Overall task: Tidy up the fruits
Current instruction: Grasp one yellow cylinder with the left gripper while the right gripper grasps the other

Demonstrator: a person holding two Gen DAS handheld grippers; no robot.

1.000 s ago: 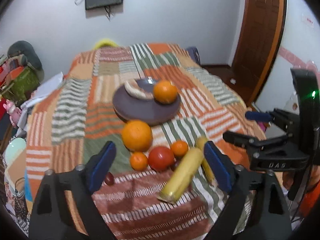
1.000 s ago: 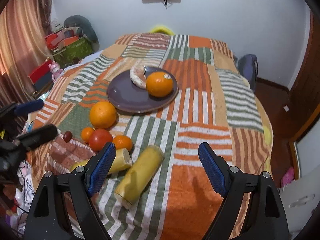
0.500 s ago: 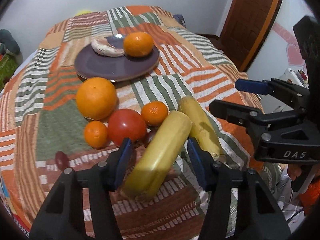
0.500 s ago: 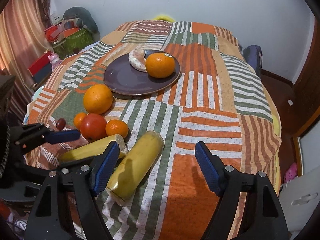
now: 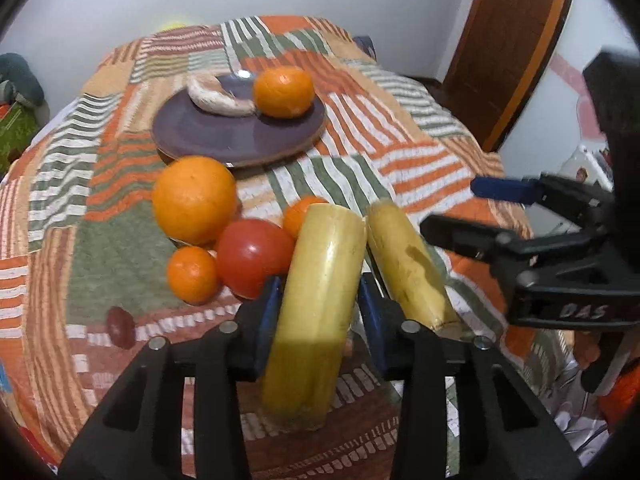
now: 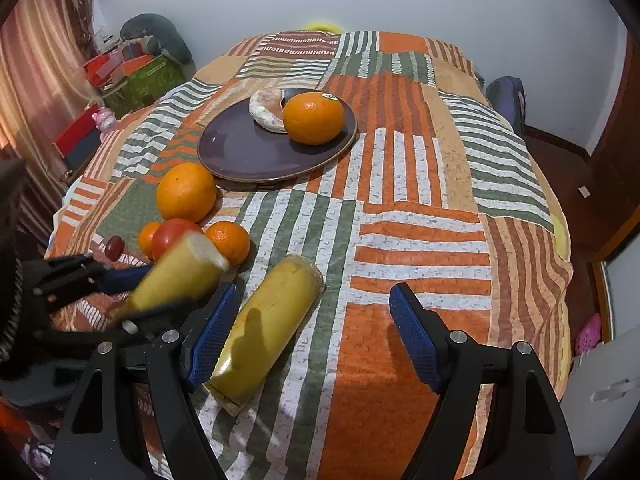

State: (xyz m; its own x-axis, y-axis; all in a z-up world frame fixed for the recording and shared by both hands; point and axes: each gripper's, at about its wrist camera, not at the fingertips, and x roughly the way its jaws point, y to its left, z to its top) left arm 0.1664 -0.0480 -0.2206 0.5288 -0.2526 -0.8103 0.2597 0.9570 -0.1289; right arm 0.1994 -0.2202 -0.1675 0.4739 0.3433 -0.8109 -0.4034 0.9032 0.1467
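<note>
Altogether: two banana pieces [image 5: 320, 312], two oranges [image 5: 195, 199], one tomato [image 5: 252, 256].

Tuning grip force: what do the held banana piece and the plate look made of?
Banana piece: yellow skin with a glossy streak, smooth, maybe plastic-wrapped or imitation; cannot tell. Plate: dark purple with a brown rim and soft sheen, likely glazed ceramic. Left gripper clamps the banana.

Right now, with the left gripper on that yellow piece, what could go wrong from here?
1. The left gripper grips the yellow fruit piece nearer its back end; the long front could tip or slip on lifting.
2. The tomato and a small orange sit close against it and may roll.
3. The open right gripper sits close by, at the second yellow piece; the two grippers could collide.
</note>
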